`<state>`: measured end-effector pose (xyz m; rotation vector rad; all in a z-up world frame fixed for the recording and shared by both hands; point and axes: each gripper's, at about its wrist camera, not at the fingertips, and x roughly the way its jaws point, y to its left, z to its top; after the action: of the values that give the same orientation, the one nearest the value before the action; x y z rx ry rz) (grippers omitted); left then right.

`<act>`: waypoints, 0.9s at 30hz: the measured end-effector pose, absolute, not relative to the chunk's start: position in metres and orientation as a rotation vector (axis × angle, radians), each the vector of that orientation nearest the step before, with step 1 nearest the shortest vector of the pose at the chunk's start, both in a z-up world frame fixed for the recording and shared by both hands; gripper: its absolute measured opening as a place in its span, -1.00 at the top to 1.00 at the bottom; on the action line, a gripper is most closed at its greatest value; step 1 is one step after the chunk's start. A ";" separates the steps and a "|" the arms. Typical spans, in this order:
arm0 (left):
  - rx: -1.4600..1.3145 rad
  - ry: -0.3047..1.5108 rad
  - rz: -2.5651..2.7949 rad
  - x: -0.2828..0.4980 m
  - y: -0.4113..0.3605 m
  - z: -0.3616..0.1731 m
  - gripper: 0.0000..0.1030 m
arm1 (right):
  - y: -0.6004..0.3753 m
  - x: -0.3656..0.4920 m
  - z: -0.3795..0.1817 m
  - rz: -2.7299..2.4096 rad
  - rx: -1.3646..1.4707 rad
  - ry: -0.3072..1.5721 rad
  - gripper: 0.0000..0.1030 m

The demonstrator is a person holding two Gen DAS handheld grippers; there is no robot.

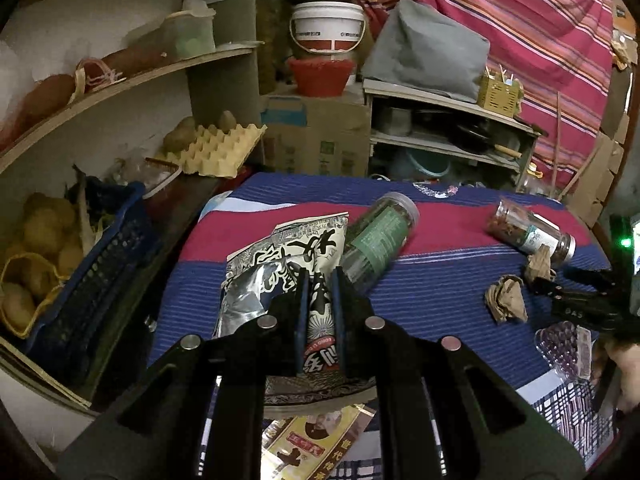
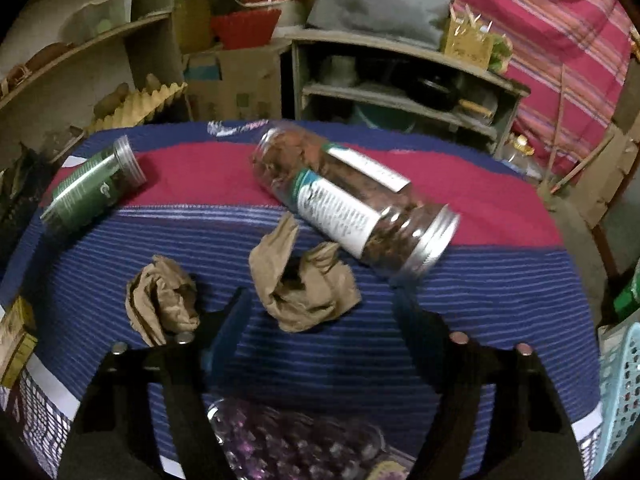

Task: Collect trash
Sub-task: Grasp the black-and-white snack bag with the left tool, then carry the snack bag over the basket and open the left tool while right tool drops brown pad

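Already the left gripper (image 1: 319, 280) has its jaws nearly closed on a black-and-white snack bag (image 1: 288, 256), pinching the flat foil near its lower end so the limp wrapper can be lifted off the desk (image 1: 440, 272) without slipping. Its upper part lies against a green jar (image 1: 376, 236) tipped on its side just beside it. The right gripper (image 2: 320, 300) hovers with jaws spread wide and empty on either side of a crumpled brown paper (image 2: 304, 284), apparently lined up to close on it. A second paper ball (image 2: 160, 296) sits just left of that, and a jar of brown contents (image 2: 356, 196) lies touching the first paper's far edge. A pale blue basket (image 2: 620, 392) at the right edge may be where the trash goes.
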<state>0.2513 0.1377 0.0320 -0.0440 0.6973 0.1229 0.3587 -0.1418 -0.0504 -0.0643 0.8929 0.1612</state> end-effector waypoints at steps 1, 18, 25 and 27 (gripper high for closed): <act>-0.043 0.697 0.121 0.252 0.135 0.032 0.81 | -0.141 0.360 -0.053 0.168 -0.065 0.899 -0.28; 0.048 0.651 0.001 0.243 0.011 0.047 0.81 | -0.233 0.294 -0.003 0.168 -0.007 0.752 0.12; 0.083 0.633 -0.152 0.239 -0.088 0.049 0.81 | -0.336 0.244 0.020 0.016 0.026 0.691 0.12; 0.090 0.626 -0.205 0.237 -0.118 0.051 0.81 | -0.369 0.228 0.024 -0.038 0.040 0.681 0.12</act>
<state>0.2373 -0.1182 0.0512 0.0895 0.6256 -0.2051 0.2281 -0.3692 0.0236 0.0403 0.6807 -0.0382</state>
